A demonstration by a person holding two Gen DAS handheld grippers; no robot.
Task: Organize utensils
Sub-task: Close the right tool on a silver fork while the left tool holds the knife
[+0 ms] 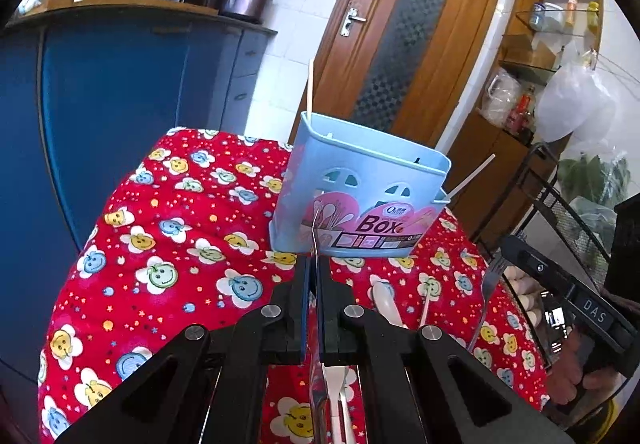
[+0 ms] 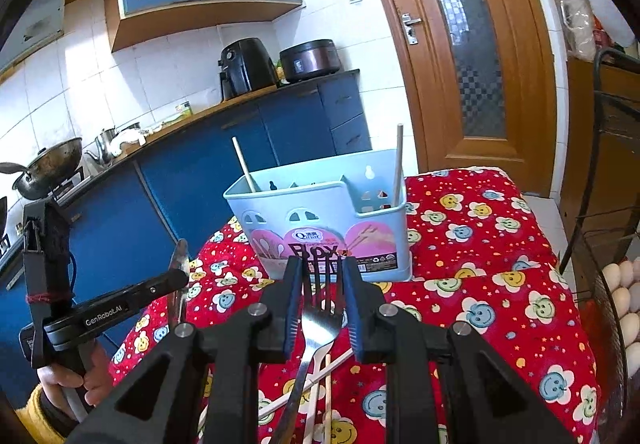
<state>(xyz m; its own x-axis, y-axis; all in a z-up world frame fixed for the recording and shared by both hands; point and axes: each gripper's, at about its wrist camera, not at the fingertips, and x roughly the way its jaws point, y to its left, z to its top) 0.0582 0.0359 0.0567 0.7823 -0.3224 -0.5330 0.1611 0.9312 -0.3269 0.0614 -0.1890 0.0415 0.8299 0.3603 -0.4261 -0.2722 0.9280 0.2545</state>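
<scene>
A light blue utensil box (image 1: 360,187) (image 2: 320,211) stands on the red flowered cloth (image 1: 160,244) (image 2: 480,264), with a chopstick (image 2: 397,163) at each end. My left gripper (image 1: 315,272) is shut on a thin metal utensil seen edge-on (image 1: 315,236), just in front of the box; in the right wrist view this utensil (image 2: 179,268) looks like a spoon. My right gripper (image 2: 322,276) is shut on a metal fork (image 2: 320,308), tines pointing at the box. A white spoon (image 1: 384,300) and chopsticks (image 2: 328,384) lie on the cloth below the grippers.
Blue kitchen cabinets (image 1: 100,103) stand behind the table, with a wooden door (image 1: 408,23) beyond. A black wire rack (image 2: 612,203) holding eggs (image 2: 624,284) stands at the right. A wok (image 2: 48,167) sits on the stove at the far left.
</scene>
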